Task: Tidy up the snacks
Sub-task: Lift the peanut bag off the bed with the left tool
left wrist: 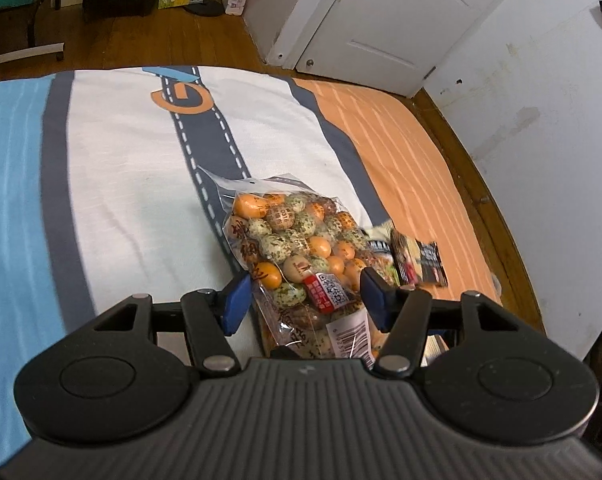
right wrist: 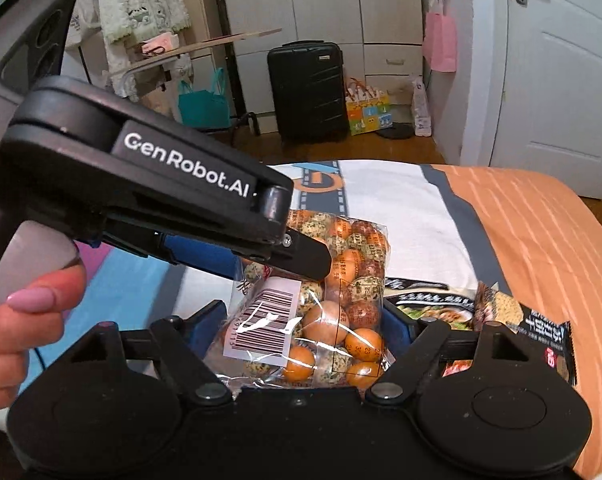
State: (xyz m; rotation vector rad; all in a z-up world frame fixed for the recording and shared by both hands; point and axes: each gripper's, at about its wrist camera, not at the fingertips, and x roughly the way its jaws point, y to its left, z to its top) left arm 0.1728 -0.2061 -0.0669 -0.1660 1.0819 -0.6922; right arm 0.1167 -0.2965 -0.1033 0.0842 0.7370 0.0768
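A clear bag of orange and speckled wrapped sweets (left wrist: pixel 297 240) hangs over the bed cover (left wrist: pixel 121 160). My left gripper (left wrist: pixel 305 294) is shut on the bag's near end, a blue pad pressing on each side. In the right wrist view the bag (right wrist: pixel 341 300) stands between the fingers of my right gripper (right wrist: pixel 301 316). That gripper is open, and its pads sit close beside the plastic. The left gripper's finger (right wrist: pixel 301 254) crosses over the bag from the left. A black snack packet (right wrist: pixel 533 320) and a flat dark packet (right wrist: pixel 421 298) lie just right of the bag.
A person's hand (right wrist: pixel 21 312) holds the left gripper's handle. The bed's orange part (right wrist: pixel 521 240) runs to the right, near a white wall (left wrist: pixel 541 120) and door (right wrist: pixel 561 80). Beyond the bed's foot stand a black suitcase (right wrist: pixel 307 92) and bags on the wooden floor.
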